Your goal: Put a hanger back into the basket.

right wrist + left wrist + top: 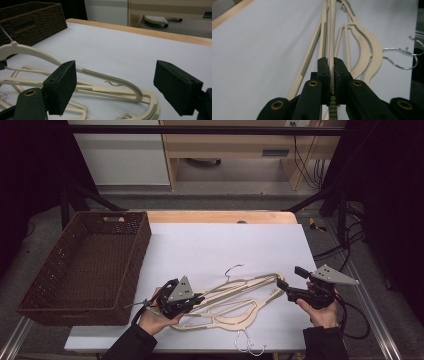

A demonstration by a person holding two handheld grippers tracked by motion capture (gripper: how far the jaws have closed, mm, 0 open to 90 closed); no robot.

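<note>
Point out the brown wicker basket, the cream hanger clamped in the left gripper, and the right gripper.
wicker basket (pixel 142 242), high view, right wall.
cream hanger (pixel 332 37), left gripper view, thin bar above the shut fingers.
right gripper (pixel 113 87), right gripper view, midway between its open fingertips.

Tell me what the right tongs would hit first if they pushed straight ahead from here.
Probably the raised cream hanger: its ribbed end sits between the open right tongs and just ahead. Beyond lies bare white table. Depth is hard to judge.

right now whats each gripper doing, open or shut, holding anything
left gripper: shut on the cream hanger.
right gripper: open, holding nothing, jaws wide apart above the hangers.
</note>
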